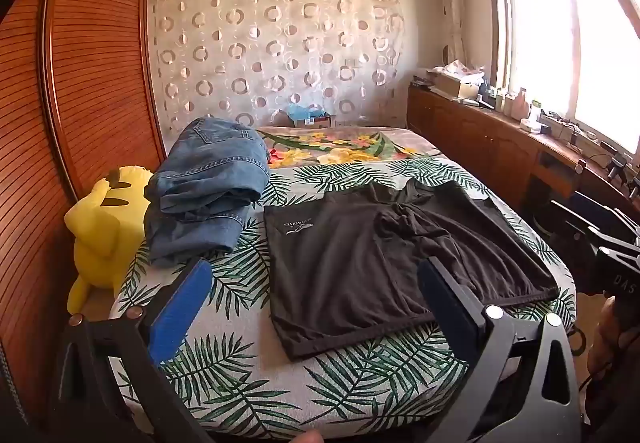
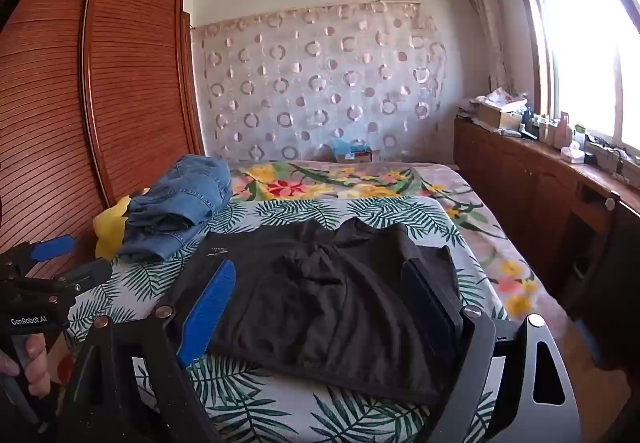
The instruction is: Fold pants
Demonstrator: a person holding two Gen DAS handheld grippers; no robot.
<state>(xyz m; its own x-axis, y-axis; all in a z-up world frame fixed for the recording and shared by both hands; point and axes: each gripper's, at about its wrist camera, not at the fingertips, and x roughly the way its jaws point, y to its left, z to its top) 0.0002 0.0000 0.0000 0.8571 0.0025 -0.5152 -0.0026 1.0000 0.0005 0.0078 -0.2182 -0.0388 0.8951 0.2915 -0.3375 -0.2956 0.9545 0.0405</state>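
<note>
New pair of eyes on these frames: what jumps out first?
The dark shorts spread flat mid-bed on the palm-leaf sheet, waistband nearest the cameras. At the bed's left edge, a pile of blue jeans sits against a yellow plush toy. Both the left hand-held gripper and the right hand-held gripper are open, holding nothing.
</note>
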